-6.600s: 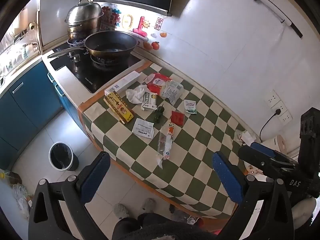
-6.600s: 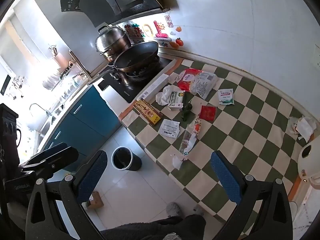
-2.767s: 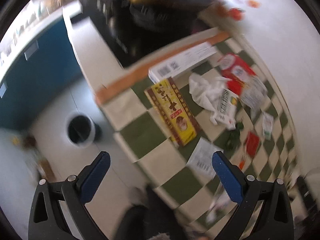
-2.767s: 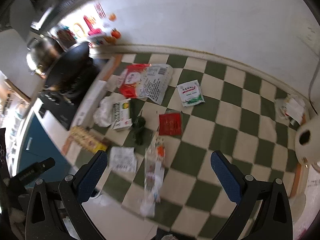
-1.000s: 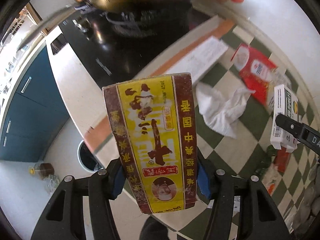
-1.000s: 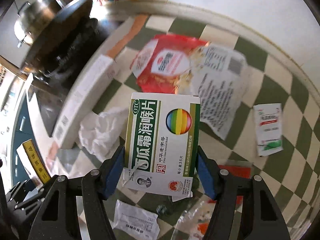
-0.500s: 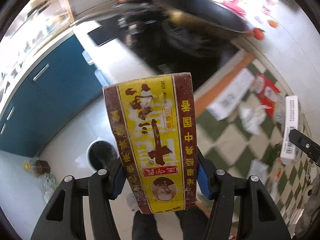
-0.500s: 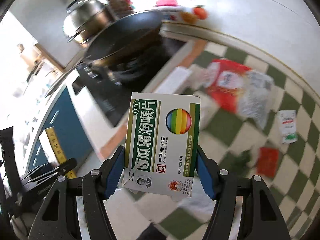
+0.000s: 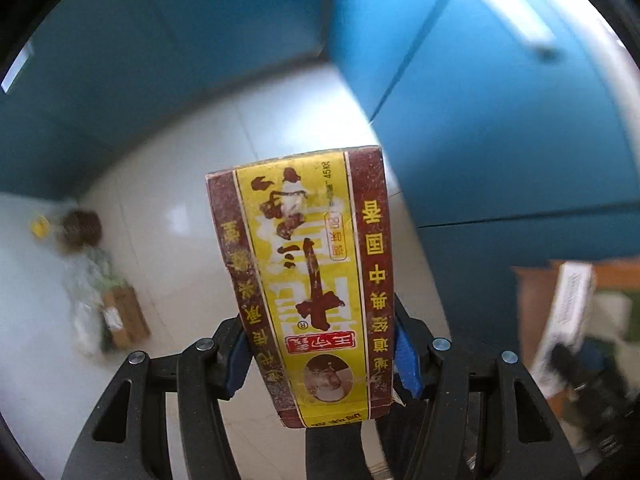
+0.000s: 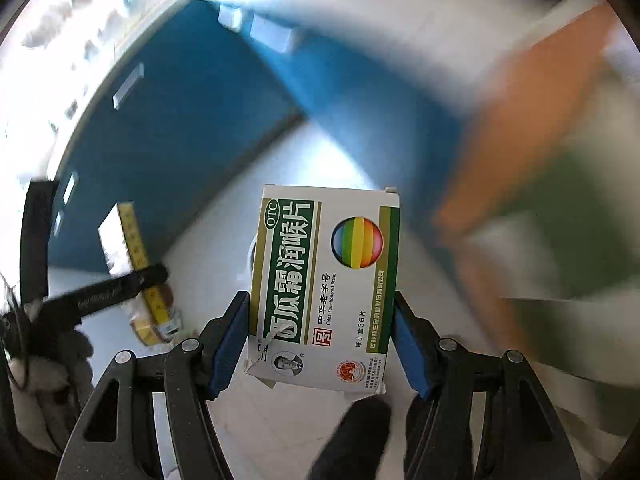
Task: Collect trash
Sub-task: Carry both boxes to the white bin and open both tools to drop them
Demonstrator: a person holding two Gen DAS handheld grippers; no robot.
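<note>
My left gripper point(image 9: 322, 344) is shut on a long yellow and maroon box point(image 9: 308, 280) with Chinese print, held out over the white floor. My right gripper point(image 10: 322, 338) is shut on a white and green medicine box point(image 10: 326, 280) with a rainbow ball on it. In the right wrist view the left gripper point(image 10: 100, 292) and the edge of its yellow box point(image 10: 138, 256) show at the left. The bin is hidden behind the boxes; a sliver of a pale rim point(image 10: 253, 248) shows beside the medicine box.
Blue cabinet doors point(image 9: 500, 120) stand ahead and to the right. A cardboard box and bags point(image 9: 108, 312) lie on the floor at the left. The checked table edge with a white carton point(image 9: 564, 312) is at the far right, blurred.
Both grippers have swung down and away from the table toward the floor, each still holding its box. The stove and pan have left view; the blue cabinets now fill it.
</note>
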